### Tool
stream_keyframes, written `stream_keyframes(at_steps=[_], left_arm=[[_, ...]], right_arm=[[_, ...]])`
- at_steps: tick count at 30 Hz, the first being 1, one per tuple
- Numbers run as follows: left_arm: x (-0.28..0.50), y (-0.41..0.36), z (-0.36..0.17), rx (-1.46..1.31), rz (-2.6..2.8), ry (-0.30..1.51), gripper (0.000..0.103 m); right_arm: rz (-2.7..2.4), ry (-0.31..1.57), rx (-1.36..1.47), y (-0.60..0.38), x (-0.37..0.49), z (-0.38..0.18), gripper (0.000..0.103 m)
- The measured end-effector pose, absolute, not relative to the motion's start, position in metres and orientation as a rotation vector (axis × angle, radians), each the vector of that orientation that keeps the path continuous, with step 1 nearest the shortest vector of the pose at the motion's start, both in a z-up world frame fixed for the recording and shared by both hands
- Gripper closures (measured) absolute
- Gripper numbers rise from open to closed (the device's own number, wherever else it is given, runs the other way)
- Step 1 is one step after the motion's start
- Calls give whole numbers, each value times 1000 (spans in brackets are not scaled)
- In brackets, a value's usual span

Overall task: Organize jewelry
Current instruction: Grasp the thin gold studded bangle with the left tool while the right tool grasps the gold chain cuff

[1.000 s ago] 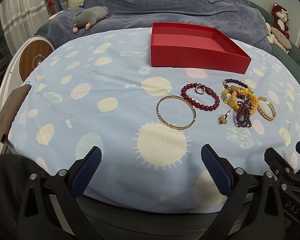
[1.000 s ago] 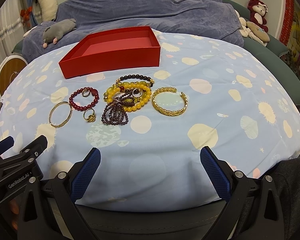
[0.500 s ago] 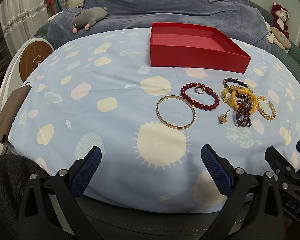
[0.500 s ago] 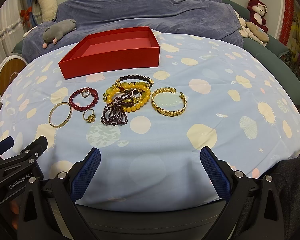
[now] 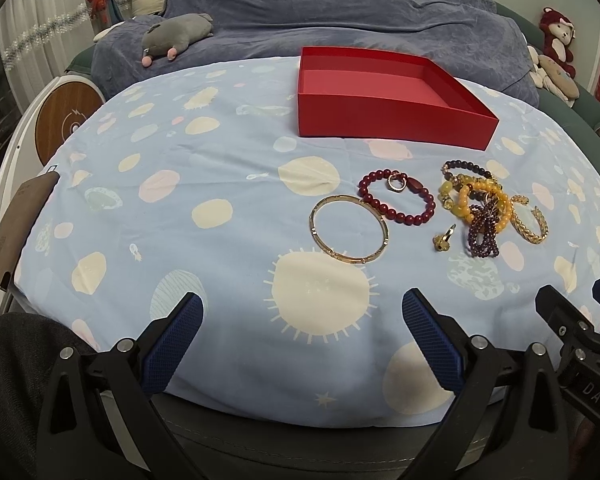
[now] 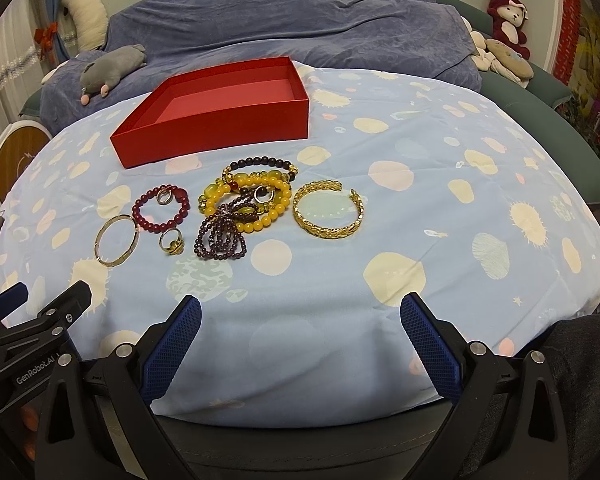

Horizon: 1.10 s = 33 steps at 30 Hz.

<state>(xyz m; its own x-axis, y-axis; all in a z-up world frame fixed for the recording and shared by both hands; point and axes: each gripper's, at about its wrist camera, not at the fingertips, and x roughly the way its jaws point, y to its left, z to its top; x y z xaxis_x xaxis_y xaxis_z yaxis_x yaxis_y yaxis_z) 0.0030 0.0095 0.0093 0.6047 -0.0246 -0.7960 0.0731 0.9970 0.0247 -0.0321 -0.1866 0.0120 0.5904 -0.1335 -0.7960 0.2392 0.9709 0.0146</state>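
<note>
Both claws, left claw point(image 5: 300, 320) and right claw point(image 6: 300, 320), gape wide, empty, at six o'clock. Jewelry heap point(image 6: 244, 208) awaits sorting; red box point(image 6: 220, 120) stands vacant at twelve o'clock.

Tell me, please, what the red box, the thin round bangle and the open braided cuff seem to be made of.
Red box: probably card or paperboard, matte; thin straight walls, sharp folded corners, no shine.
Thin bangle: gold-coloured metal, polished; a bright rigid hoop with small joints. Solid or plated, I cannot tell.
Braided cuff: yellow gold-coloured metal with a woven relief that catches light; the gap in it suggests a stiff band.
</note>
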Motion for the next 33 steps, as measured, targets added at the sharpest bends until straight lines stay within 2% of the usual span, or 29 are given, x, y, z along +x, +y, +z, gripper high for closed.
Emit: stream_keyframes(at_steps=[10,20,27,33], left_arm=[[48,15,7,-11,-74,973,7],[77,-12,-17,65,-143,1051,8],[80,-12,-18,74,-138,1049,24],[81,-16,-15,98,-150,1027,42]], right_arm=[[-221,925,116,-212,4,19,7],[-244,980,138,-232,32,4,8],[-248,1007,138,-238,44,-4,15],[-246,1039,123,-236,56,-13,19]])
